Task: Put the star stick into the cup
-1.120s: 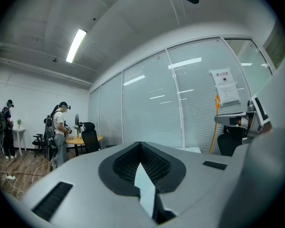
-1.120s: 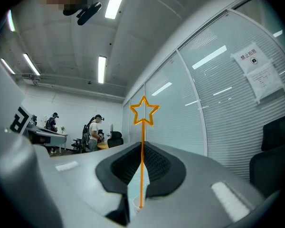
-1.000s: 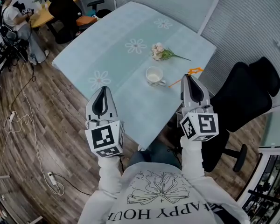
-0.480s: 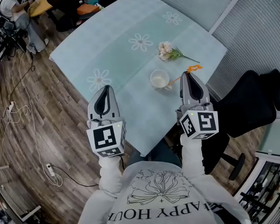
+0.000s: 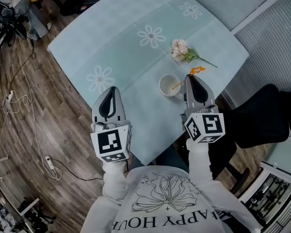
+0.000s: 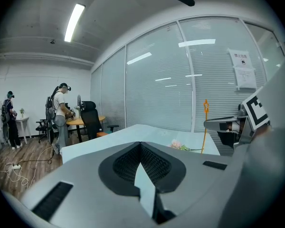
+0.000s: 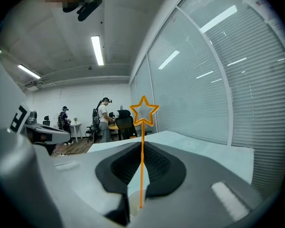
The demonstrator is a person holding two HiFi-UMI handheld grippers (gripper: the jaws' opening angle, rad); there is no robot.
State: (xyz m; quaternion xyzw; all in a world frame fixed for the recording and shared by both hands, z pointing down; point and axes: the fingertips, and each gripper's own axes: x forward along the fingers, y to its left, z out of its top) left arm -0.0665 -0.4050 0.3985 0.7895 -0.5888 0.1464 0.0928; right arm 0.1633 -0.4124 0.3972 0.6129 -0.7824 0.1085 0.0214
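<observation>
My right gripper (image 5: pixel 190 77) is shut on the orange star stick (image 5: pixel 198 71), and the thin stick stands upright between its jaws in the right gripper view (image 7: pixel 143 112). In the head view the stick slants down-left, with its lower end inside the rim of the white cup (image 5: pixel 167 86) on the pale blue daisy-print table (image 5: pixel 121 47). My left gripper (image 5: pixel 109 95) hovers over the table's near edge, well left of the cup, shut with nothing in it. From the left gripper view the star stick (image 6: pixel 205 106) shows at the right, held by the right gripper (image 6: pixel 226 124).
A small bunch of pink flowers (image 5: pixel 182 49) lies on the table just beyond the cup. A black office chair (image 5: pixel 264 118) stands to the right of the table. Cables (image 5: pixel 24 106) trail across the wooden floor at left. People (image 6: pixel 61 113) stand at a far desk.
The right gripper has carried the star stick left toward the cup, so its lower end went from beside the cup to inside the rim. The left gripper has kept its place.
</observation>
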